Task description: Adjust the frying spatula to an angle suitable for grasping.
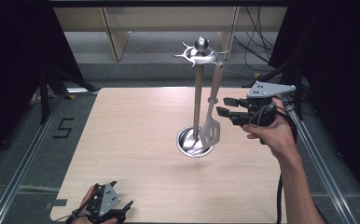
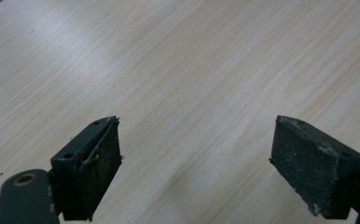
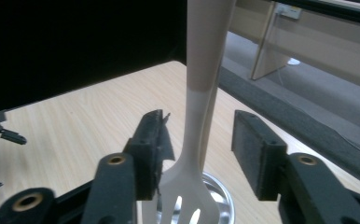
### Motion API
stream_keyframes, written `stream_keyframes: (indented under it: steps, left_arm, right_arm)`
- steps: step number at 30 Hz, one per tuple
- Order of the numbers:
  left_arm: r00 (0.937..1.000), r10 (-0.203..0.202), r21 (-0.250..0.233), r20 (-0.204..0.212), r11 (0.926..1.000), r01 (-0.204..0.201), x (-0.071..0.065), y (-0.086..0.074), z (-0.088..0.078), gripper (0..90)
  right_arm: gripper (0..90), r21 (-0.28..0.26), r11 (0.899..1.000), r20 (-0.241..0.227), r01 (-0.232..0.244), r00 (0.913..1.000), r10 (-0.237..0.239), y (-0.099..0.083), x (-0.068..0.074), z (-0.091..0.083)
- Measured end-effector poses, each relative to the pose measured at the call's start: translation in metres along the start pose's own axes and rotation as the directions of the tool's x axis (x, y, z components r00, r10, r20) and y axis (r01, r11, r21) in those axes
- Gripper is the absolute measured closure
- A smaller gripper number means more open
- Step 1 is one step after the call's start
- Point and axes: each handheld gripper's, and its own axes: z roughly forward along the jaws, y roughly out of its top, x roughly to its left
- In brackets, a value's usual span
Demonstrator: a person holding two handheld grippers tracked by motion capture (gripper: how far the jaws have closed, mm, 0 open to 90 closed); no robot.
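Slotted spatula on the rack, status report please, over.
Right tongs open, straddling slotted spatula, not gripping. Spatula hanging from rack, blade above round base. Left tongs open, idle over table near edge. Nothing in the way.

— Where are my hands?

— My left gripper (image 1: 123, 208) sits low at the near edge, jaws spread wide apart, pointing right and slightly away from me.

— And the other?

— My right hand (image 1: 272, 133) reaches forward, forearm stretched out, raising the right gripper (image 1: 225, 105); its jaws point left and stand parted.
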Motion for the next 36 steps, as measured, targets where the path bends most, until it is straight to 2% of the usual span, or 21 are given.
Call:
stream_keyframes:
  steps: [2,3,4,7,10,12,13,15,17,19,20,21,23,27,28,30,31,32,33,36]
  left_arm:
    - [1.0,0.0,0.001,0.002,1.0,0.0,0.0,0.0,0.0,15.0]
    - [1.0,0.001,0.002,0.002,1.0,-0.001,0.0,0.0,0.0,15.0]
    - [1.0,0.001,0.001,0.002,1.0,-0.001,0.0,0.0,0.0,15.0]
    - [1.0,0.0,-0.001,0.002,1.0,0.0,0.0,0.0,0.0,15.1]
    - [0.9995,0.029,0.025,0.01,0.9993,-0.029,0.002,0.0,-0.002,15.0]
    - [0.9995,0.029,0.026,0.01,0.9992,-0.03,0.002,0.0,-0.002,15.0]
    - [0.9995,0.03,0.025,0.01,0.9992,-0.03,0.002,0.0,-0.002,15.0]
    - [0.9995,0.029,0.023,0.01,0.9993,-0.029,0.002,0.0,-0.002,15.0]
    - [0.9992,0.039,0.02,0.004,0.999,-0.039,0.002,0.001,-0.002,15.1]
    - [0.9992,0.039,0.019,0.005,0.9991,-0.039,0.002,0.001,-0.003,15.0]
    - [0.9992,0.039,0.019,0.005,0.999,-0.04,0.002,0.001,-0.002,15.0]
    - [0.9992,0.039,0.019,0.005,0.999,-0.039,0.002,0.001,-0.002,15.0]
    - [0.9992,0.039,0.019,0.005,0.9991,-0.039,0.001,0.001,-0.002,15.0]
    - [0.9991,0.042,0.022,0.004,0.9989,-0.043,0.002,0.002,-0.002,15.1]
    - [0.9991,0.043,0.022,0.003,0.9988,-0.043,0.002,0.002,-0.002,15.0]
    - [0.9993,0.037,0.021,0.005,0.9991,-0.037,0.002,0.003,-0.002,15.0]
    - [0.9994,0.032,0.023,0.014,0.9992,-0.032,0.001,0.003,-0.001,15.0]
    - [0.9992,0.038,0.038,0.016,0.9986,-0.038,0.001,0.004,-0.001,15.0]
    - [0.9991,0.04,0.036,0.015,0.9985,-0.041,0.0,0.004,0.0,15.2]
    - [0.999,0.042,0.036,0.017,0.9984,-0.042,0.0,0.005,-0.002,15.1]
  right_arm:
    - [50.4,0.001,1.0,0.015,0.011,0.9998,-0.011,-0.004,-0.001,0.0]
    - [49.2,0.001,1.0,0.016,-0.006,0.9999,0.006,-0.007,0.001,-0.001]
    - [47.6,-0.006,1.0,0.036,-0.008,0.9993,0.008,-0.013,0.002,-0.003]
    - [46.1,-0.012,1.0,0.038,-0.012,0.9992,0.012,-0.018,0.003,-0.004]
    - [44.8,-0.026,0.999,0.064,-0.036,0.9973,0.037,-0.029,0.006,-0.007]
    - [43.8,-0.035,0.999,0.069,-0.034,0.997,0.036,-0.036,0.006,-0.008]
    - [43.6,-0.031,0.998,0.066,-0.059,0.9959,0.061,-0.04,0.008,-0.009]
    - [42.3,-0.033,0.997,0.071,-0.066,0.9951,0.068,-0.049,0.009,-0.009]
    - [41.0,0.0,0.998,0.064,-0.064,0.9959,0.064,-0.057,0.012,-0.01]
    - [40.9,-0.003,0.999,0.067,-0.052,0.9964,0.052,-0.06,0.012,-0.01]
    - [41.0,0.015,0.998,0.06,-0.06,0.9965,0.059,-0.062,0.014,-0.012]
    - [40.9,0.017,0.999,0.067,-0.046,0.9967,0.045,-0.065,0.014,-0.012]
    - [40.7,0.018,0.998,0.064,-0.065,0.9959,0.064,-0.068,0.016,-0.013]
    - [40.7,0.019,0.999,0.06,-0.048,0.9971,0.047,-0.072,0.017,-0.01]
    - [40.5,0.04,0.997,0.049,-0.061,0.9971,0.059,-0.074,0.02,-0.01]
    - [40.5,0.03,0.999,0.053,-0.045,0.9977,0.043,-0.074,0.019,-0.01]
    - [40.5,0.025,0.998,0.049,-0.06,0.9971,0.059,-0.076,0.02,-0.009]
    - [40.5,0.023,0.999,0.058,-0.042,0.9975,0.041,-0.077,0.019,-0.01]
    - [40.5,0.033,0.997,0.06,-0.067,0.9961,0.065,-0.08,0.021,-0.01]
    - [40.3,0.033,0.998,0.066,-0.051,0.9966,0.049,-0.084,0.019,-0.009]
